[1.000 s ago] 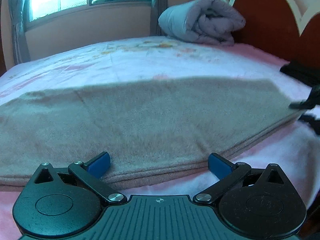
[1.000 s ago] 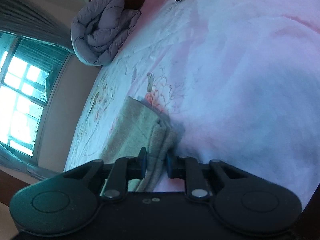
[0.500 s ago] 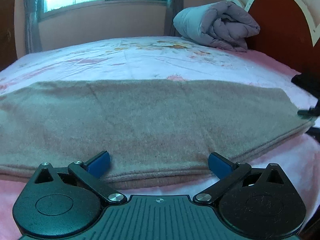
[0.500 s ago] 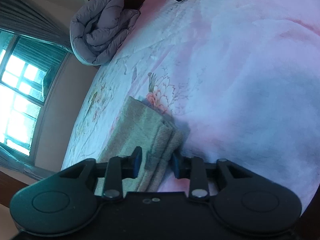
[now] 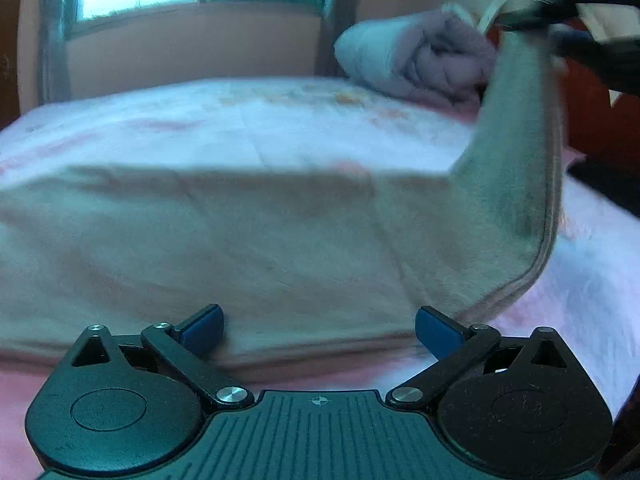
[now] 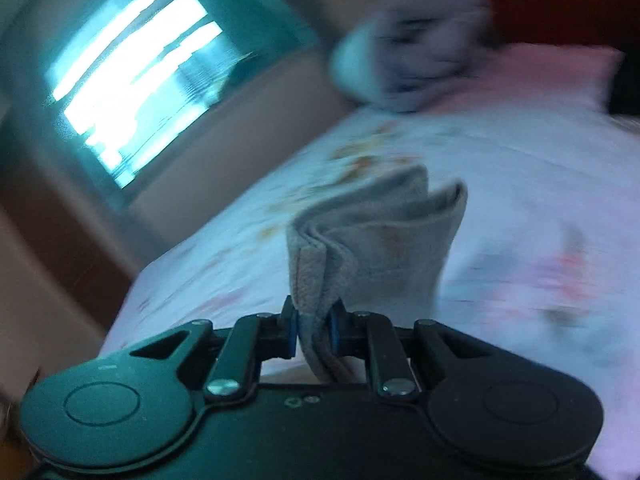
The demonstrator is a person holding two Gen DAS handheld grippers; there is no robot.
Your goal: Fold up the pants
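no real containers here, just the bed (image 5: 280, 120) w/ a pink floral sheet, and the grey-beige pants (image 5: 240, 248) spread flat across it, folded lengthwise. rolled-up purple-grey duvet (image 5: 420, 60) sits at the far end by the headboard, window (image 6: 132, 72) on the wall behind.

left gripper (image 5: 318, 330) is low at the near edge of the pants, jaws wide apart, blue pads (image 5: 202, 326) either side of the hem w/ nothing pinched.

right gripper (image 6: 312, 334) is clamped tight on one end of the pants (image 6: 372, 240), that end lifted up off the sheet and bunched in layers btwn the pads. in the left view that raised end goes up toward the top right. both views pretty blurry.
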